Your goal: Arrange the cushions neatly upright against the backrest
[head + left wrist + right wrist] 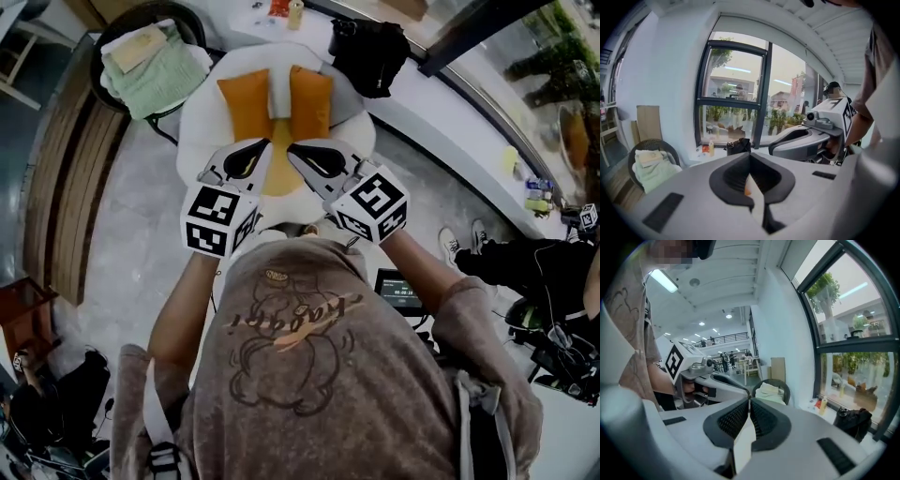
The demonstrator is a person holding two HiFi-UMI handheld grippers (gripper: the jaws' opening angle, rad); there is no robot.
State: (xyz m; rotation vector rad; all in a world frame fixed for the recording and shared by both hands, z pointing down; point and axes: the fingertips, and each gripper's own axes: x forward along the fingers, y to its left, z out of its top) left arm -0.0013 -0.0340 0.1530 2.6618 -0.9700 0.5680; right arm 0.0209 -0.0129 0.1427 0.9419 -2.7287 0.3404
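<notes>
Two orange cushions [246,105] [310,101] stand upright against the backrest of a round white chair [202,117], with a white cushion [278,92] between them. Another orange patch [277,174] shows on the seat below. Both grippers are held high above the chair, close to the head camera. My left gripper [266,146] [750,157] is shut with nothing in it. My right gripper [292,150] [750,401] is also shut and holds nothing. Their tips nearly meet over the seat. Both gripper views look out at the room and windows, not at the cushions.
A dark wicker chair [155,61] with green and white folded cloths stands at the back left. A black bag [370,52] and a bottle [296,11] sit on the window ledge. A wooden bench [70,187] runs along the left. Another person's shoes [459,246] are at the right.
</notes>
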